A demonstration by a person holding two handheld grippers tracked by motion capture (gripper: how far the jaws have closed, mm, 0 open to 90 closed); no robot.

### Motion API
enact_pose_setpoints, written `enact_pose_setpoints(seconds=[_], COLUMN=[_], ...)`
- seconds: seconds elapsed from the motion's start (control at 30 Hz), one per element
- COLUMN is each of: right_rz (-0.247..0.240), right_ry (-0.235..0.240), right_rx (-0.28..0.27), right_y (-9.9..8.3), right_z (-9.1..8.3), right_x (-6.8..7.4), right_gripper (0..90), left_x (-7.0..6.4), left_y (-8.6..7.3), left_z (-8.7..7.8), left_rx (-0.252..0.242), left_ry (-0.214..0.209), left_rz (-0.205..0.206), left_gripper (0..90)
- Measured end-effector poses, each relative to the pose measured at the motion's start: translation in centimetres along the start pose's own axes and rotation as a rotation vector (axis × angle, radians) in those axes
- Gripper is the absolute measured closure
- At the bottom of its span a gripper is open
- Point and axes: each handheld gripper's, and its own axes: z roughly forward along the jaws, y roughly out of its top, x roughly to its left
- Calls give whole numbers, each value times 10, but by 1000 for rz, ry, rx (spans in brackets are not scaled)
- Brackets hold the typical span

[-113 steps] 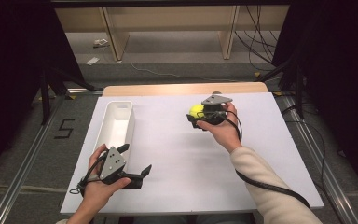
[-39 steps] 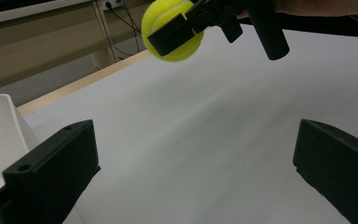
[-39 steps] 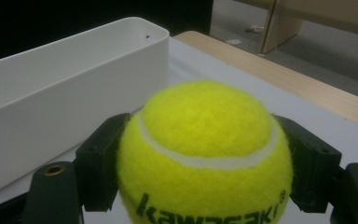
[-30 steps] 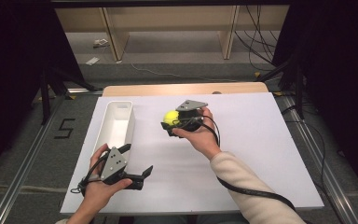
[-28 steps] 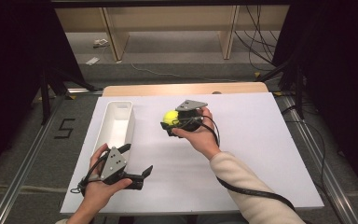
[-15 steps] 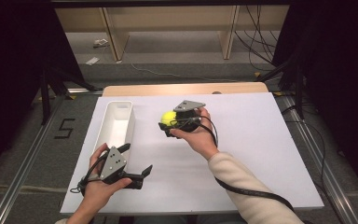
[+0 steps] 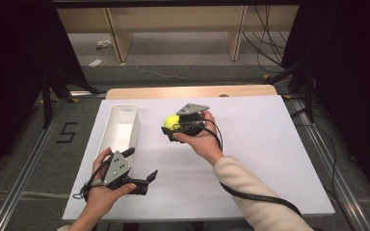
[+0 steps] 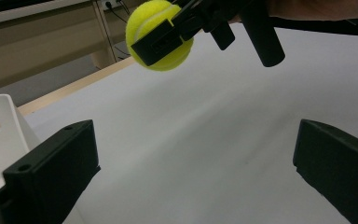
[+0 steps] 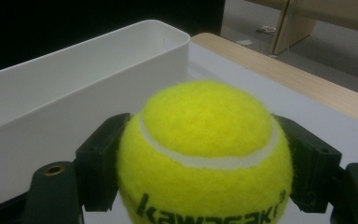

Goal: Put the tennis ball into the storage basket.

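My right gripper [image 7: 173, 129] pinched the tennis ball [image 7: 171, 122], one jaw pressed on each side, seen close in the right gripper view [image 9: 205, 154]. The ball hung above the white table [image 7: 250, 159], just right of the white bin [image 7: 121, 126], not yet over it. From the left gripper view the ball [image 8: 156, 35] sat clear of the surface, clamped by the other gripper's pads. My left gripper [image 7: 139, 179] rested low at the near left corner, jaws spread wide, holding nothing, well apart from the ball.

Risks, as I judged them: the felt is round and springy, so the grip was only two small pad contacts; a tilt or a jolt could let it squirt out and roll off the table. Letting go before the ball was past the bin's near wall [image 9: 88, 107] would drop it on the rim and bounce it away. The bin is narrow and looked light, so a knock from the jaws could shove it.

A ball has no long axis and points nowhere. Only markers: the white seam [image 9: 200, 158] curved across the face toward my camera, and the black "kawasaki" lettering [image 9: 205, 214] ran along the bottom. The bin's long axis ran away from me, near to far.
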Motion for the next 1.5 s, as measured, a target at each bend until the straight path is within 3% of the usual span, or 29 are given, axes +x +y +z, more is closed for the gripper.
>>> enact_pose_setpoints(seconds=[1.5], right_rz=[-7], right_ry=[52], right_rx=[1], right_y=[15], right_z=[23], right_x=[23], right_gripper=[263], left_x=[-1], left_y=[1], left_z=[0], left_rx=[-6], left_ry=[-9], left_rz=[7], left_gripper=[0])
